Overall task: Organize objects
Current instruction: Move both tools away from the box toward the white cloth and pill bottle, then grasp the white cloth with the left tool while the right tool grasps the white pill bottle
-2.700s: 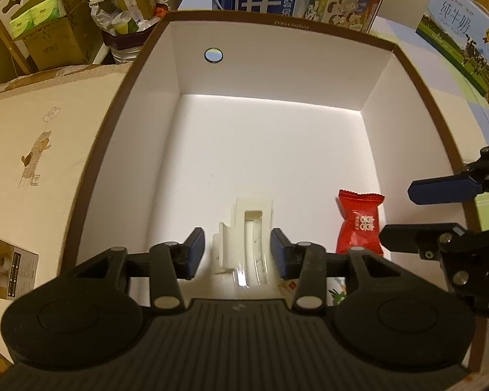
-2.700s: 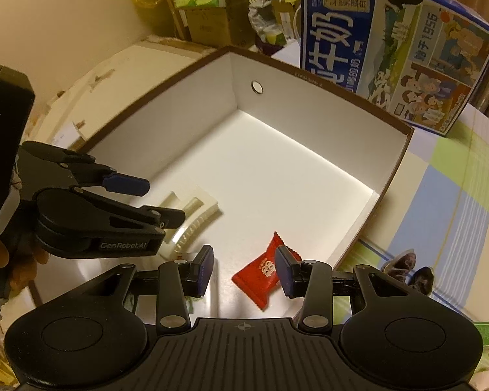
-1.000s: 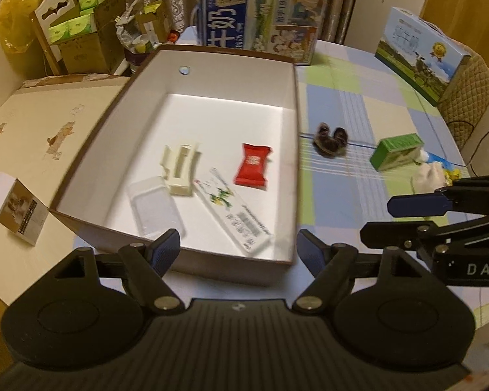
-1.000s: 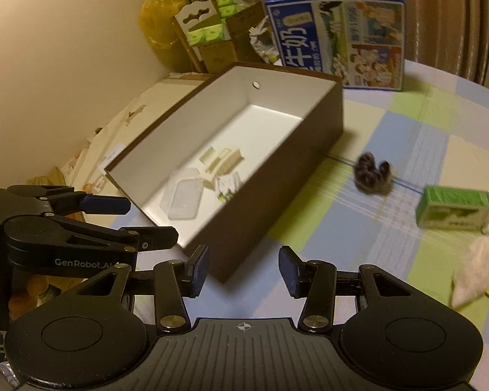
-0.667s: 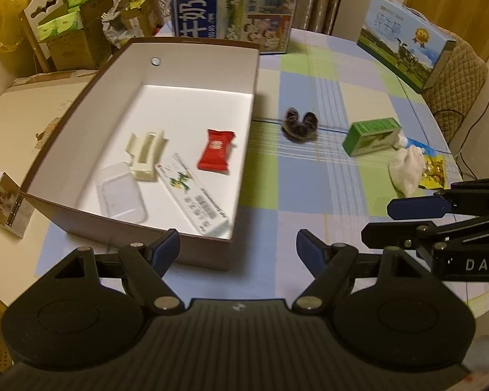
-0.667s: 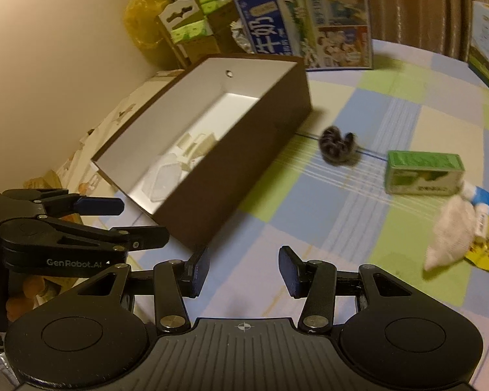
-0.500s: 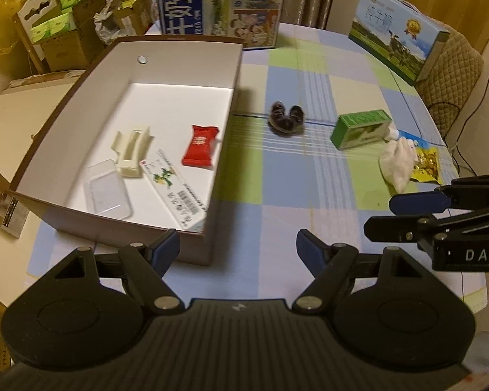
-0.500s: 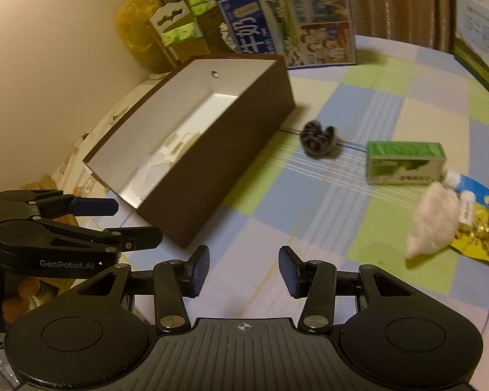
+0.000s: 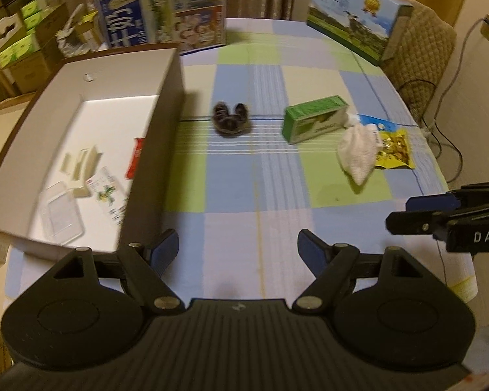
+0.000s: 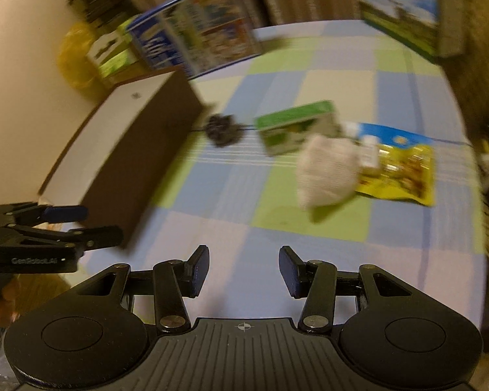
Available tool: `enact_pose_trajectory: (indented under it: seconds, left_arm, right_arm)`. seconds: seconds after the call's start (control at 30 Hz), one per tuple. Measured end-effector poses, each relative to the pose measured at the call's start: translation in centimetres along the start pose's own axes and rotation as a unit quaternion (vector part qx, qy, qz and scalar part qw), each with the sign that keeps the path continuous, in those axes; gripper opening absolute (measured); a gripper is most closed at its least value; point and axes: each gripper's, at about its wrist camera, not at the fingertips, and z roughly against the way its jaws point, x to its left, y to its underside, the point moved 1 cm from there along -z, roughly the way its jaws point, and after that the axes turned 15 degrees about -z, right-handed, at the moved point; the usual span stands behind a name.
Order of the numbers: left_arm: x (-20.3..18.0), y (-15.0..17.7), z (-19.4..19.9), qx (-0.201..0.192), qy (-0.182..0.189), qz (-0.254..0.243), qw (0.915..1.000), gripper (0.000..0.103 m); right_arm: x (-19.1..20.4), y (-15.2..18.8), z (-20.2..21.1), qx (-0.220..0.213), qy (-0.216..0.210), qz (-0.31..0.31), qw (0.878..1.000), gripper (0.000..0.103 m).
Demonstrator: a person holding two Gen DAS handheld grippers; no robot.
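Grippers first: both have come up and back out of the box (image 9: pixel 81 91), and I now look across the checked tablecloth (image 9: pixel 254 195) instead of down at the box floor. My left gripper (image 9: pixel 238 247) hangs over the near edge of the table with its fingers spread wide and nothing between them; my right gripper (image 10: pixel 243 268) is also parted and empty, off toward the near right edge.

What went in stays in: a red candy (image 9: pixel 137 156), a cream plastic bracket (image 9: pixel 81 166), a clear lid (image 9: pixel 62 215) and a printed sachet (image 9: pixel 109 195) lie on the box floor near its front right corner. I read this as one drop finished and the next pick about to start.

Left out on the cloth are a dark furry clip (image 9: pixel 230 119) just beside the box's right wall, a green carton (image 9: pixel 314 119) further right, then a white cloth pouch (image 9: pixel 358 151) touching a yellow snack packet (image 9: pixel 392 148) near the right edge (the right view is badly smeared, so I trust the left one).

Writing: "DAS" shows on the right gripper's body and "GenRobot.AI" on the left one's. A blue milk case (image 9: pixel 161 9) at the far edge carries large Chinese characters I cannot read cleanly; a second milk case (image 9: pixel 355 9) stands at the far right corner.
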Motion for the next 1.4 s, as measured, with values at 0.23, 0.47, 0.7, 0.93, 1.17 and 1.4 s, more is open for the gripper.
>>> enact_pose_trajectory:
  seconds: [0.23,0.47,0.7,0.93,1.17,1.4]
  left_arm:
    - [-3.1,-2.2,-1.8,0.000,0.023,-0.037,0.9990,0.077]
    - [-5.9,-4.2,-4.3,0.001,0.047,-0.066,0.9967,0.077]
    - [-8.6,-6.3,-6.4,-0.007,0.070,-0.091,0.9934,0.077]
    - [-10.6,-8.4,-9.0,-0.025,0.092,-0.101,0.9902,0.077]
    - [-11.6,-10.2,-12.1,-0.031,0.101,-0.108,0.9886,0.076]
    - [-12.5,-11.8,-14.7,-0.036,0.105,-0.115,0.9871,0.075]
  right_arm:
    - [-4.4,-0.4,1.9,-0.031,0.029,-0.055,0.998,0.059]
    - [-7.7,-0.4,2.7,-0.053,0.049,-0.095,0.993,0.060]
    - [-10.1,-1.3,2.8,-0.065,0.069,-0.112,0.989,0.060]
    - [-11.6,-2.5,2.3,-0.078,0.085,-0.119,0.986,0.060]
    - [-12.5,-4.4,1.5,-0.099,0.103,-0.106,0.984,0.060]
    - [-13.3,-5.8,1.0,-0.106,0.104,-0.111,0.983,0.060]
